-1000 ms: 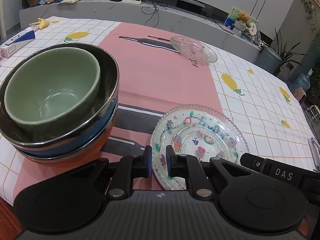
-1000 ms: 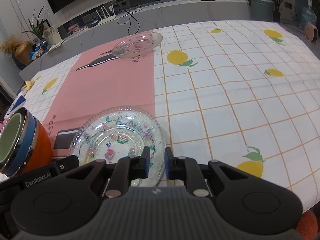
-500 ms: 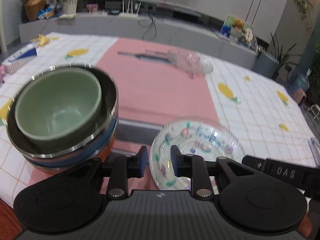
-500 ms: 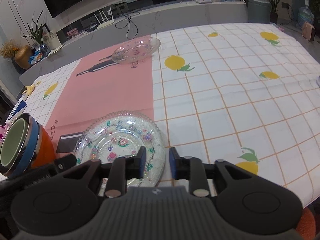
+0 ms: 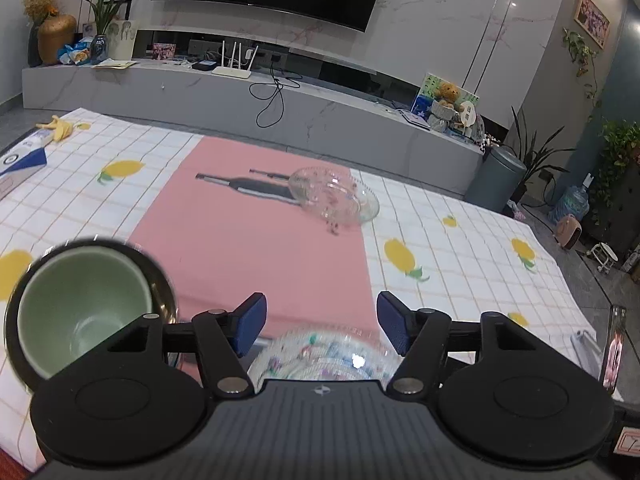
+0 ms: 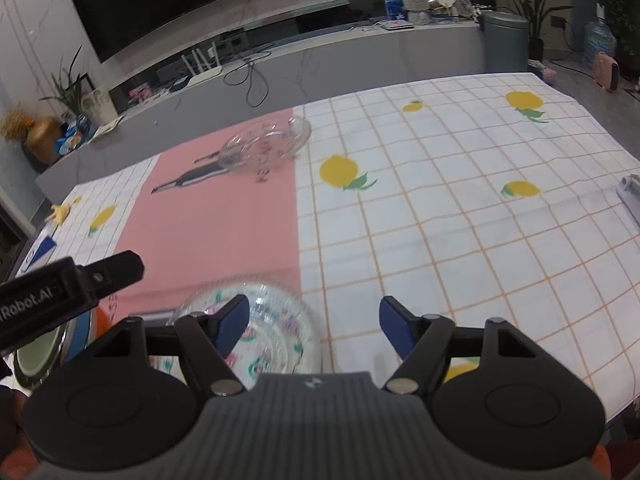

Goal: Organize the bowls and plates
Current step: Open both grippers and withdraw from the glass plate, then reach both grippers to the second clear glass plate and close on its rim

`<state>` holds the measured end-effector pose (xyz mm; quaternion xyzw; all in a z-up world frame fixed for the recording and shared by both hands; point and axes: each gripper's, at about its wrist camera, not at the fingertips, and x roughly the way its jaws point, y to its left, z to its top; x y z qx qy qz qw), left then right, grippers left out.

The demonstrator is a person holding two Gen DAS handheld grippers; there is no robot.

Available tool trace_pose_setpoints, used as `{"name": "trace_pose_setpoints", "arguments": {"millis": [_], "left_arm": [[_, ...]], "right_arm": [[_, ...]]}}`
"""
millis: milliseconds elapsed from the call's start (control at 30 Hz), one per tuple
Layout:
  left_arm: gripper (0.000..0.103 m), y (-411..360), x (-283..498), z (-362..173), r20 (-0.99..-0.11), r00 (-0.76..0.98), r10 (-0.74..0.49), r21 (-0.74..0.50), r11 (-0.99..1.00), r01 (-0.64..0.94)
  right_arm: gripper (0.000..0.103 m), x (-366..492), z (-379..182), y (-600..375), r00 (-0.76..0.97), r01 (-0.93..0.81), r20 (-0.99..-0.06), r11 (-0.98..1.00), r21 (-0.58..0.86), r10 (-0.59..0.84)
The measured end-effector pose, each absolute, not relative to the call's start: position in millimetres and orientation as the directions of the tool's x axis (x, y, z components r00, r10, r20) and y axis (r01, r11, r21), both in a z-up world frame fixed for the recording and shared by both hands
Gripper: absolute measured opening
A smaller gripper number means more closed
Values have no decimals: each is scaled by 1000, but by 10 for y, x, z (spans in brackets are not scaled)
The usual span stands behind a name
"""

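Observation:
A patterned glass plate (image 5: 328, 356) lies on the table close under my left gripper (image 5: 320, 322), which is open and empty above it. The plate also shows in the right wrist view (image 6: 272, 336), under the left finger of my right gripper (image 6: 314, 324), also open and empty. A green bowl (image 5: 80, 312) sits nested in a stack of bowls (image 5: 160, 280) at the near left. The stack shows in the right wrist view (image 6: 52, 348) at the left edge. A second glass plate (image 5: 334, 200) sits tilted at the far middle of the table; the right wrist view shows it too (image 6: 266, 144).
The table wears a lemon-print checked cloth (image 6: 460, 220) with a pink runner (image 5: 256, 240). A blue-white box (image 5: 20, 162) and banana peel (image 5: 60, 128) lie at the far left. A phone-like object (image 5: 614, 352) stands at the right edge. A TV bench lies beyond.
Both grippers have opened wide and lifted back from the near glass plate. Both views now look higher, across the table.

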<state>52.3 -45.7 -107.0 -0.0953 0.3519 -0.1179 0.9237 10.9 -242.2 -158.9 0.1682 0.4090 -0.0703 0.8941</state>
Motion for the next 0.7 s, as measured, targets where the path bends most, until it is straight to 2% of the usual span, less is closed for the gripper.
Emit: {"name": "trace_pose_setpoints", "arguments": {"millis": [333,700], "left_arm": [[75,-594,968,-882,-622,720,-307,-292,945,150],[74,-743,1542,-982,-667,693,-273,-299,950,87]], "right_arm": [[78,447,-1485,-2668,648,318,-762,910,265,-5],[79,1028,-1580,-2801,601,359,-799,898,253,-15]]}}
